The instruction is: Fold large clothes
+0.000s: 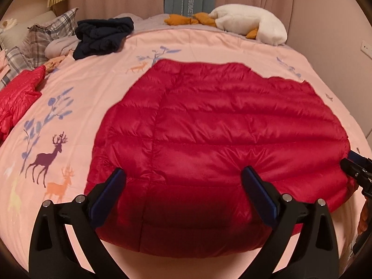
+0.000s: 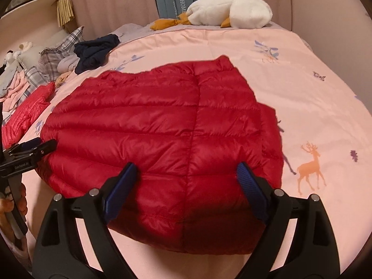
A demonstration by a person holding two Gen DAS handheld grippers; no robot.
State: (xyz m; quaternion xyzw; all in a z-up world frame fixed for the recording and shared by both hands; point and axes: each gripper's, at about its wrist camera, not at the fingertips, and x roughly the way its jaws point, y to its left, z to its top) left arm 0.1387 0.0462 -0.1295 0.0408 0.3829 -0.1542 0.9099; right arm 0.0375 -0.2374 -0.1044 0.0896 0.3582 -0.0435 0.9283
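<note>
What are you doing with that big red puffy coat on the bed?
A person is folding clothes with a two-finger gripper in each hand. The red puffy jacket lies spread flat on the pink deer-print bedspread. The left gripper and the right gripper both hang over its near edge with jaws wide open, so nothing is grabbed yet. Another red jacket and a dark blue garment wait further back.

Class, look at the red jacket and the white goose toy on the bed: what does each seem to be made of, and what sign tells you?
Red jacket: probably thin nylon or polyester shell with padded filling; it shines and puffs between stitched rows. White goose toy: likely plush fleece; matte, fuzzy surface.
</note>
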